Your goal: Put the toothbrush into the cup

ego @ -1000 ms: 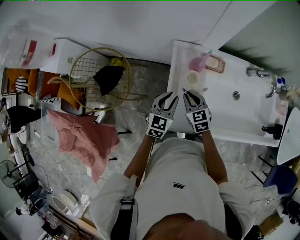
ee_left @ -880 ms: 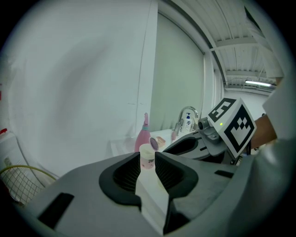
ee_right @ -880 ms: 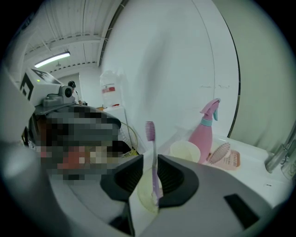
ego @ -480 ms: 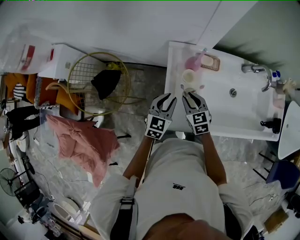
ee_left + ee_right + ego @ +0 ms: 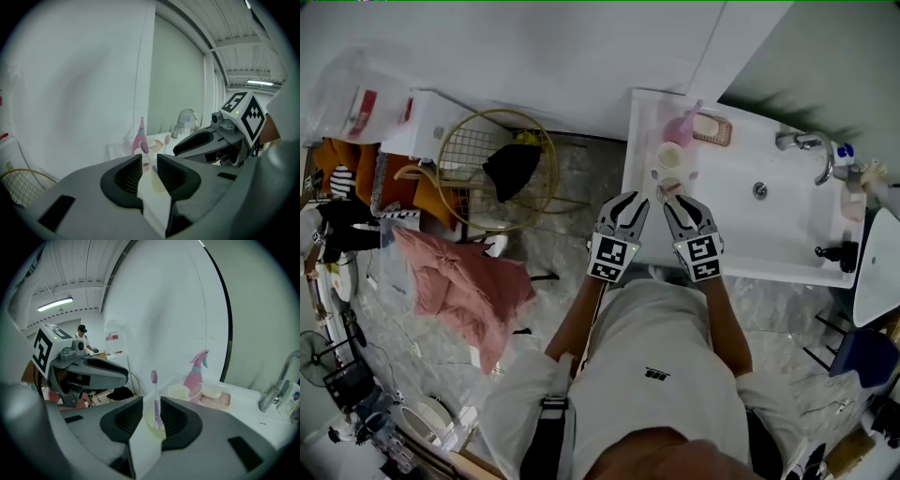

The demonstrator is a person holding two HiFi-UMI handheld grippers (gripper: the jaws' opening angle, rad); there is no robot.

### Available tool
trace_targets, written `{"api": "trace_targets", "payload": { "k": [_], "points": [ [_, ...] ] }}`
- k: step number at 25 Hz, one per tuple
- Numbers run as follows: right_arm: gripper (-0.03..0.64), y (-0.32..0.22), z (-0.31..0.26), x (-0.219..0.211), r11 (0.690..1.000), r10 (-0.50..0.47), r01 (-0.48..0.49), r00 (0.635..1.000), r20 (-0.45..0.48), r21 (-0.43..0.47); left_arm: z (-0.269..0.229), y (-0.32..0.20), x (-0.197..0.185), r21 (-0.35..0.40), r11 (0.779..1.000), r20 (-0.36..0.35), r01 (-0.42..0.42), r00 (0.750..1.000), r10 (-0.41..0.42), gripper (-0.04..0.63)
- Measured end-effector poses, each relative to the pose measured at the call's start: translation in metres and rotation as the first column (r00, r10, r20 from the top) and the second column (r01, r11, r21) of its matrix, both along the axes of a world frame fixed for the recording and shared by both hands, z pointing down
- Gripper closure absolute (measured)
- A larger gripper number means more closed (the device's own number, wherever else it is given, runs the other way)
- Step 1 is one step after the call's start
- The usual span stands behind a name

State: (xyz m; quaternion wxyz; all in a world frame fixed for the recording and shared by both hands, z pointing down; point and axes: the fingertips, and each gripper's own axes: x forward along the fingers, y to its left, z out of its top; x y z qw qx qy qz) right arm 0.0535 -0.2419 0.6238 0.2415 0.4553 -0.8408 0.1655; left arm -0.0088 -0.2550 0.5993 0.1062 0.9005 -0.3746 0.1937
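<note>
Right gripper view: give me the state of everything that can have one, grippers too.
cup: upright, holds toothbrush
toothbrush: upright in cup, head up
cream cup: upright
spray bottle: upright
soap dish: holds soap
faucet: no water seen
left gripper: jaws apart, empty
right gripper: jaws apart, empty

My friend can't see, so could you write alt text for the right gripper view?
A purple toothbrush stands in a pale cup, framed by the parted jaws of the right hand-held gripper. Behind it sit a second cup, a pink spray bottle and a soap dish.
</note>
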Motion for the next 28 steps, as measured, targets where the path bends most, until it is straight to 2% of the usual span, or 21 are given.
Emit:
{"api": "trace_targets", "payload": {
  "k": [8, 17, 28],
  "points": [
    [0.492, 0.017, -0.021, 0.019, 0.997, -0.074, 0.073, 0.997, 0.025, 0.036, -0.01, 0.015, 0.012, 0.009, 0.995, 0.024, 0.097, 0.995, -0.097, 0.5],
    [0.492, 0.024, -0.033, 0.034, 0.987, -0.153, 0.148, 0.986, 0.072, 0.069, -0.019, 0.032, 0.019, 0.033, 0.978, 0.049, 0.206, 0.977, -0.207, 0.5],
    [0.494, 0.023, -0.034, 0.051, 0.981, -0.18, 0.17, 0.977, 0.115, 0.09, -0.018, 0.042, 0.035, 0.047, 0.965, 0.067, 0.259, 0.963, -0.261, 0.5]
  ]
}}
